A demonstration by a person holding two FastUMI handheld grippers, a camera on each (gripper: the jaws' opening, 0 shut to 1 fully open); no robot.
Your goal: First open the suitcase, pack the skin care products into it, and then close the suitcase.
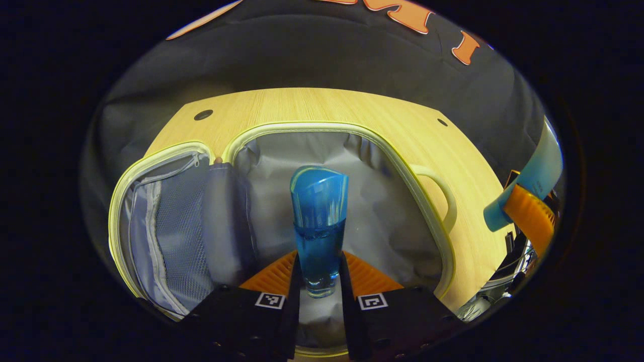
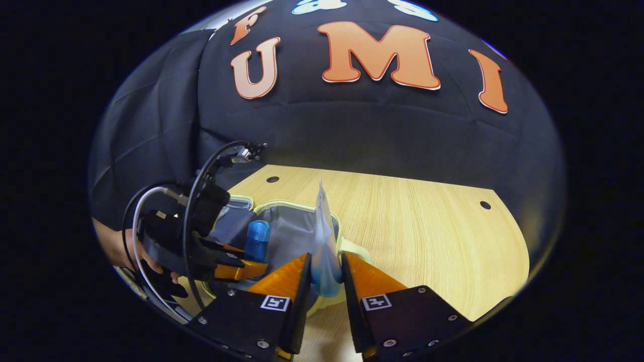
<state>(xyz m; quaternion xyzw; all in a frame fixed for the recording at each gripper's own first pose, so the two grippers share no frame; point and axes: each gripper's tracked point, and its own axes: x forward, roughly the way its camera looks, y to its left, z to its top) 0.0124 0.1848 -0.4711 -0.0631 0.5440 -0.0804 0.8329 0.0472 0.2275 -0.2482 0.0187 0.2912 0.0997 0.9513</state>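
- Packing step: the left hand-held gripper (image 1: 319, 281) clamped a blue bottle (image 1: 319, 221) over the open suitcase (image 1: 347, 201).
- The right hand-held gripper (image 2: 325, 281) pinched a tube (image 2: 324, 246); lowering both came next, probably.

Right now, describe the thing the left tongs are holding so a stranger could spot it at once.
Start at the pale wooden table and find the open yellow-rimmed suitcase with grey lining. Above its right half, the left tongs grip a translucent blue plastic bottle, upright. It is round and deep blue, unlike the flat, pale blue tube in the right tongs.
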